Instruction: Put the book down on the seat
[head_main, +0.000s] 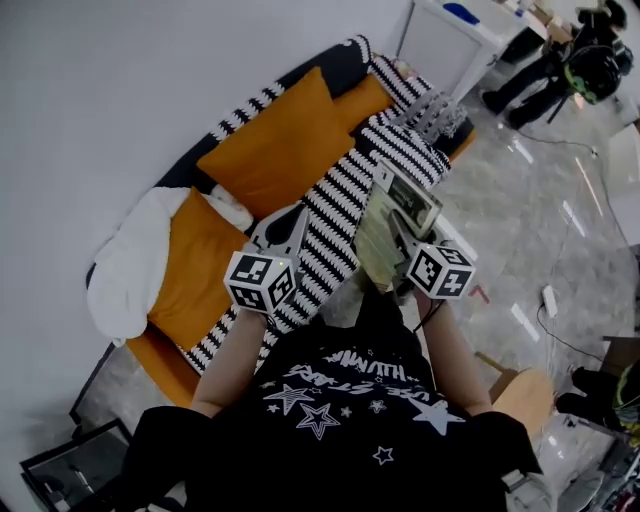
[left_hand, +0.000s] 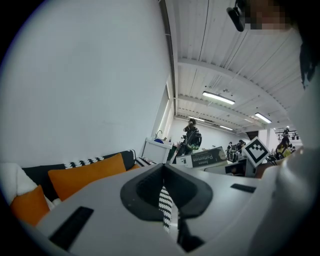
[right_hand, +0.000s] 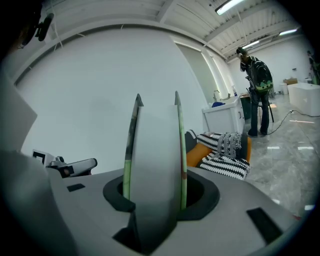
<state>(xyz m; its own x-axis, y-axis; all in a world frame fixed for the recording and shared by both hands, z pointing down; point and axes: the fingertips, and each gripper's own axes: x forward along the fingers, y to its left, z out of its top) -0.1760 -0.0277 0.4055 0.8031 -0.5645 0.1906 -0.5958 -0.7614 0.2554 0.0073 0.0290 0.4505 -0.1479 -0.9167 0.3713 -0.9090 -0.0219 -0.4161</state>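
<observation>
Where the head view looks steeply down past a black star-printed shirt (head_main: 340, 400), the left gripper (head_main: 283, 228) and the right gripper (head_main: 402, 238) are held side by side in front of the chest. Only the right gripper view shows the grip itself. There the right gripper is clamped on the thick greenish-covered book (right_hand: 152, 150), seen edge-on, its pale page block standing upright between the jaws. Only the left gripper view shows the book's dark printed spine, lying level just beside the right tool's black-and-white marker cube (left_hand: 257, 150). That view also shows the left gripper holding nothing, its jaws together but for a sliver through which black-and-white stripes show. From above, the book juts forward beyond the right gripper's tips. It is held in the air over the front edge of the black-and-white striped knitted throw (head_main: 335, 215), not lying on the seat. Beyond it stretches the orange upholstered sofa (head_main: 165, 365), with two square orange cushions (head_main: 275, 145) and a soft white blanket (head_main: 130, 260) against its back. Farther off are a grey fringed throw (head_main: 440, 115), a white cabinet (head_main: 450, 40) and people (head_main: 560, 65) standing on the glossy pale floor (head_main: 520, 220)
</observation>
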